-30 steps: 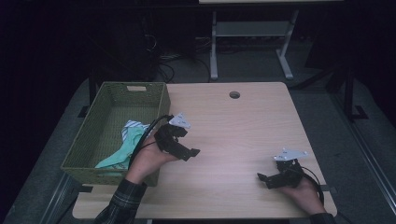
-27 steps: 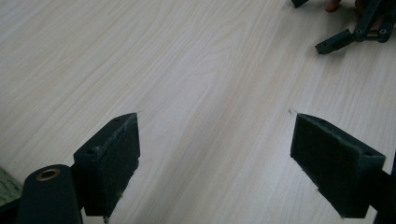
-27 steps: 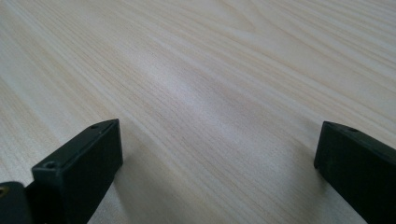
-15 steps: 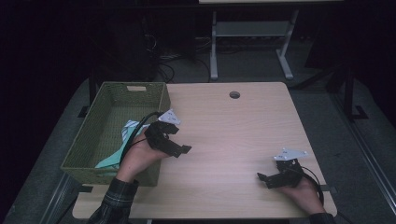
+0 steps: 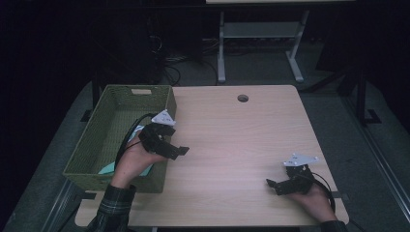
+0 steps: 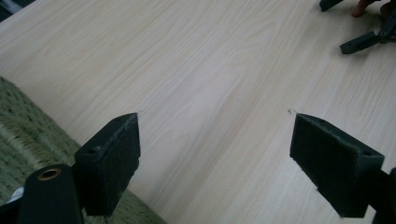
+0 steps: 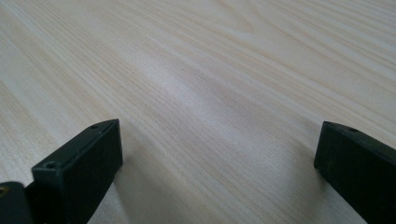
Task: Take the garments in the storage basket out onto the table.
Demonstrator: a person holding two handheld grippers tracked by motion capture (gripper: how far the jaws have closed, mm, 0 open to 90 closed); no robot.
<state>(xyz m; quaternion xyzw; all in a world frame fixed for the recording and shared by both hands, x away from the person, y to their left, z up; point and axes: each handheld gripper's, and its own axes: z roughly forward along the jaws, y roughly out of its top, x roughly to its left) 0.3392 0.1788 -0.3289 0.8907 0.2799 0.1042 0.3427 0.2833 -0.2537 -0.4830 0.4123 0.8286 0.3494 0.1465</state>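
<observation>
The right gripper hangs low over the pale wooden tabletop, its two black jaws spread wide apart with bare wood grain between them.

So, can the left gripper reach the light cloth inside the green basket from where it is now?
Probably yes. The left gripper hangs open at the right wall of the green basket, and the light cloth lies just inside, partly hidden by the left hand. Nothing covers the basket's open top.

Light wood table sitting center frame on grey floor. White metal frame standing at top center, cables lying upper left. Surroundings staying dark.
</observation>
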